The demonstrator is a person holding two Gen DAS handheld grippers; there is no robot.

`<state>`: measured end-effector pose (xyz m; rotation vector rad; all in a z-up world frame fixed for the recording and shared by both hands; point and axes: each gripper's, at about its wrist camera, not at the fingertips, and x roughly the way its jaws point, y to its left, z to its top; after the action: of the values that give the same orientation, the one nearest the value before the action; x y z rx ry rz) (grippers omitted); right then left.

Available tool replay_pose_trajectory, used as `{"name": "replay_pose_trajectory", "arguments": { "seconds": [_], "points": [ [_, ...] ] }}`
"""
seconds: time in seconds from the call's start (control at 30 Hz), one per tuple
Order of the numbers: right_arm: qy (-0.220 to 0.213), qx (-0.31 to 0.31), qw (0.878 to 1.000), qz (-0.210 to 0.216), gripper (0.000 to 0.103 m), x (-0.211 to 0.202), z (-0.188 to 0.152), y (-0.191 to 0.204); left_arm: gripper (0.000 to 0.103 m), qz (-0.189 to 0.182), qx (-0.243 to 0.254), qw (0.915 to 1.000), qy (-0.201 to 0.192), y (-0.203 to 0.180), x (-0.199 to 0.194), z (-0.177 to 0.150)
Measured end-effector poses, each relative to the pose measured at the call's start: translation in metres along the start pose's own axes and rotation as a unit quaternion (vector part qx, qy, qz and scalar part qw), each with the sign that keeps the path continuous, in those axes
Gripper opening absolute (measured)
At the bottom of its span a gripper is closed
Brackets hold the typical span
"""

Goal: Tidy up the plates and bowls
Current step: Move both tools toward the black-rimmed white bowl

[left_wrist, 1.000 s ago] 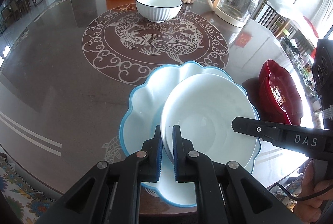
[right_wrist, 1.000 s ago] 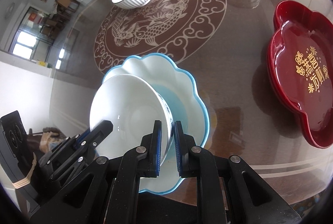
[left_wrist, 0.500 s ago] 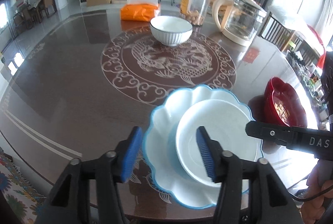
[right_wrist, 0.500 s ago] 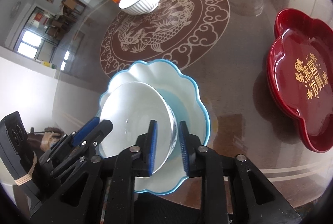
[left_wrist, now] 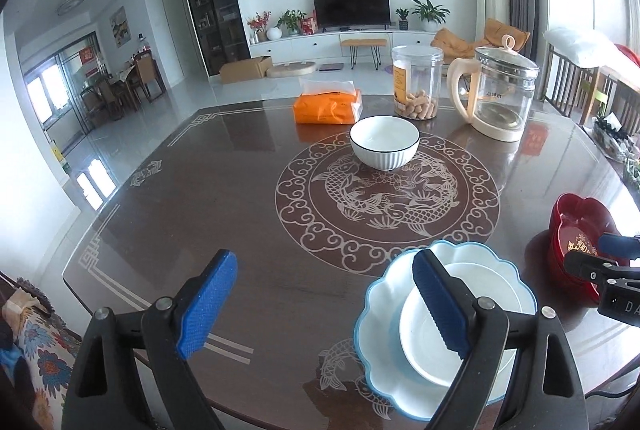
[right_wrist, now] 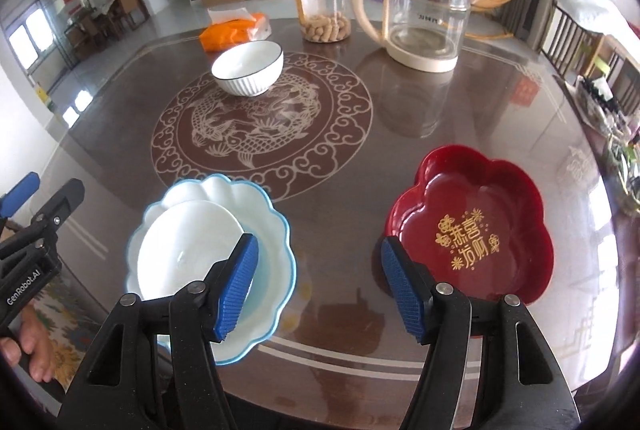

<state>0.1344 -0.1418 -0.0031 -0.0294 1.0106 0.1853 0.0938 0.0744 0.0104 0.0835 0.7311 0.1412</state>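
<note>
You're nesting dishes: the white plate (right_wrist: 188, 242) is sitting inside the blue-rimmed scalloped plate (right_wrist: 276, 230), smaller in larger, so the stack is staying stable. Taking the scalloped plate as the landmark: your left tongs (left_wrist: 324, 304) are opening wide just left of it, nothing between the pads, touching nothing. Your right tongs (right_wrist: 316, 288) are opening over its right edge, also gripping nothing. The ribbed white bowl (right_wrist: 247, 68) is waiting well beyond it, the red dish (right_wrist: 472, 222) well to its right. Bowl is probably next.
</note>
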Motion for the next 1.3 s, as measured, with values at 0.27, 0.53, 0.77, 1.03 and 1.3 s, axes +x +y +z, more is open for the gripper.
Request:
{"name": "replay_pose_trajectory", "arguments": {
  "seconds": [0.27,0.53,0.77,1.03,1.3],
  "points": [
    [-0.022,-0.015,0.999,-0.018,0.068,-0.008,0.001,-0.001,0.089,0.004,0.006,1.0,-0.006,-0.005,-0.006,-0.001],
    [-0.028,-0.021,0.999,-0.025,0.068,-0.008,0.0,-0.004,0.089,0.011,0.007,0.9998,-0.011,-0.007,-0.008,0.001],
    [-0.029,-0.028,0.999,-0.028,0.068,-0.007,-0.001,-0.002,0.089,0.016,0.007,0.9997,-0.018,-0.006,-0.01,0.001],
    [-0.027,-0.032,0.999,-0.028,0.068,-0.001,-0.001,0.0,0.089,0.018,0.005,0.9996,-0.019,-0.004,-0.009,0.003],
    [-0.025,-0.034,0.999,-0.027,0.068,0.002,-0.001,0.001,0.089,0.019,0.004,0.9997,-0.018,-0.003,-0.009,0.003]
  ]
}}
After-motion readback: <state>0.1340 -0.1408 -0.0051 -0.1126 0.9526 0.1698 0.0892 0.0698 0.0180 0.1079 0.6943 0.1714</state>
